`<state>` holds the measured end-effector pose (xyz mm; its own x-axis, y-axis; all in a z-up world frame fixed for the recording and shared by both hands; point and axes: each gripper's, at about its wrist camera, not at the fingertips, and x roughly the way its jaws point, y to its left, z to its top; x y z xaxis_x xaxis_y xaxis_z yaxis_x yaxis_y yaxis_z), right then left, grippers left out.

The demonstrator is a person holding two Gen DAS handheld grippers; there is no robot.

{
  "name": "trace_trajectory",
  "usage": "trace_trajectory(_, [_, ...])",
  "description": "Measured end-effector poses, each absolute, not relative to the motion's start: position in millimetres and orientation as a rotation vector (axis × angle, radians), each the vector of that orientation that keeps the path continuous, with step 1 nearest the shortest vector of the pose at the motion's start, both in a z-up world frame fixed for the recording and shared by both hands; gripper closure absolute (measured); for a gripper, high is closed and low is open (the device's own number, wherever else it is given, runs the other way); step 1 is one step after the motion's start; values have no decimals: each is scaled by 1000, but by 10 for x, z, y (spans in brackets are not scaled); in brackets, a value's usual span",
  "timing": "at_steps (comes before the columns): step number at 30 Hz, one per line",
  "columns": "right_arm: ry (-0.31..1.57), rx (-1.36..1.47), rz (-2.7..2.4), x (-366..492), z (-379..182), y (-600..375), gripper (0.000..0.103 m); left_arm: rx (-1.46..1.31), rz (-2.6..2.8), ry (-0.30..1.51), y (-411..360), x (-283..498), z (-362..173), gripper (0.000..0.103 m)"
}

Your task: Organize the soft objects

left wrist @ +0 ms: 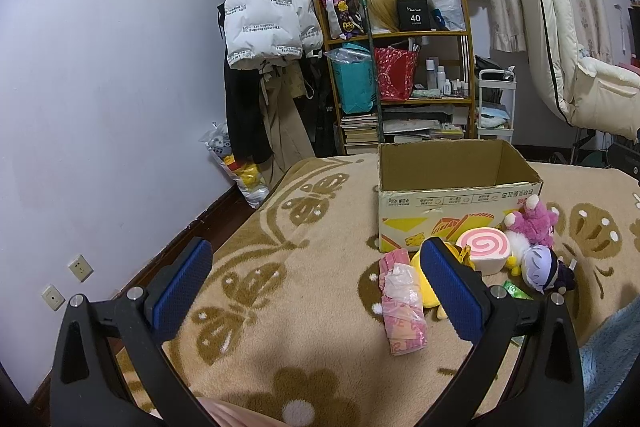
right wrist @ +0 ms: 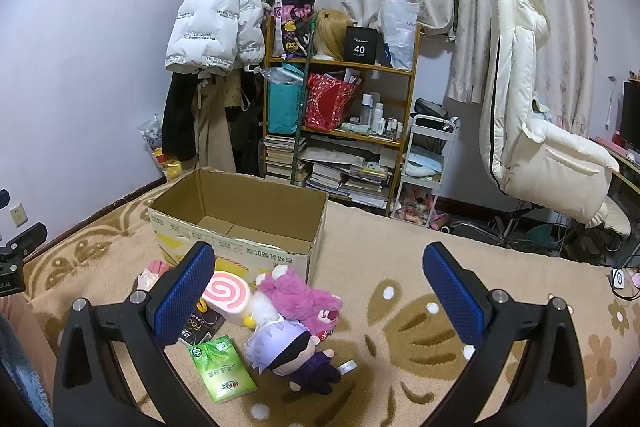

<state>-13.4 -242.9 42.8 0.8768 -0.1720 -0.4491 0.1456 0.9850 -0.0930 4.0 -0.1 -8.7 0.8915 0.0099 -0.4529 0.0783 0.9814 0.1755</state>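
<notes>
1. The left gripper [left wrist: 316,287] hangs with its jaws spread wide and nothing between its blue pads [left wrist: 184,287], over bare blanket [left wrist: 280,327]; open room lies ahead of it and toward the wall [left wrist: 100,87].
2. The right gripper [right wrist: 318,295] is likewise spread wide and holds nothing; clear blanket stretches to its right, up to the bed's far edge.
3. The cardboard box [right wrist: 240,223] stands open-topped and empty on the blanket, ahead of both grippers.
4. The soft things lie bunched against the box's near wall: a pink swirl cushion [right wrist: 226,293], a pink plush [right wrist: 300,299], a white-haired doll [right wrist: 288,351] lying flat, and a yellow plush [left wrist: 424,279] partly hidden behind the left gripper's pad.
5. A green tissue pack [right wrist: 220,367] lies beside the doll; a pink wrapped bundle [left wrist: 400,303] lies left of the yellow plush.
6. Beyond the bed stand a cluttered shelf [right wrist: 340,99], hanging coats [right wrist: 216,31] and a white chair [right wrist: 532,131].
</notes>
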Motion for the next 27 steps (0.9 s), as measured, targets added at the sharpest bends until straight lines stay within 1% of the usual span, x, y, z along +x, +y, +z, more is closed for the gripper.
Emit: trace_trajectory(27, [484, -63, -146, -125, 380, -2349, 0, 200, -34, 460, 30, 7, -35, 0])
